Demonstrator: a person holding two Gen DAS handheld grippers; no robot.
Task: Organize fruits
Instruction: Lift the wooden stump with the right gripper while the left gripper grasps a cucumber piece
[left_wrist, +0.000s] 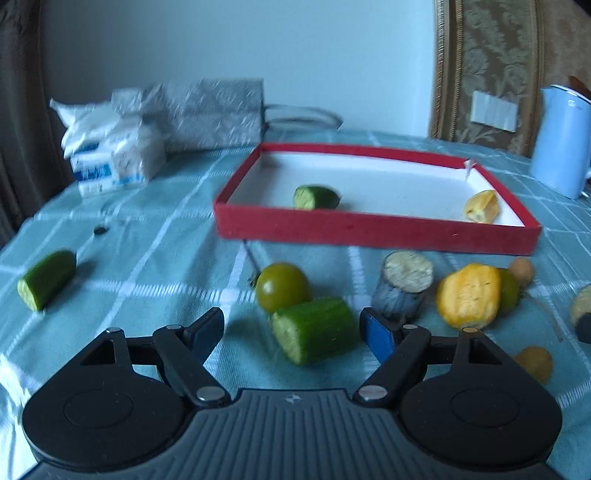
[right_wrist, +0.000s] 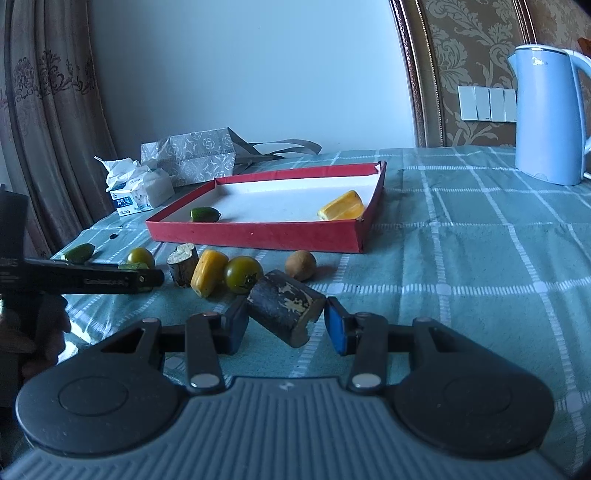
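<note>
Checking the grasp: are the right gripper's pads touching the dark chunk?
Cannot tell. In the right wrist view, the right gripper brackets the dark chunk; contact unclear.

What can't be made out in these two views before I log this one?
- Left wrist view: motion blur smears the tissue pack print; unreadable.
- Left wrist view: a dark-skinned piece is cut off by the right edge.
- Right wrist view: the left gripper covers a cucumber piece; its fingers' opening can't be judged here.
- Right wrist view: kettle logo too small.
</note>
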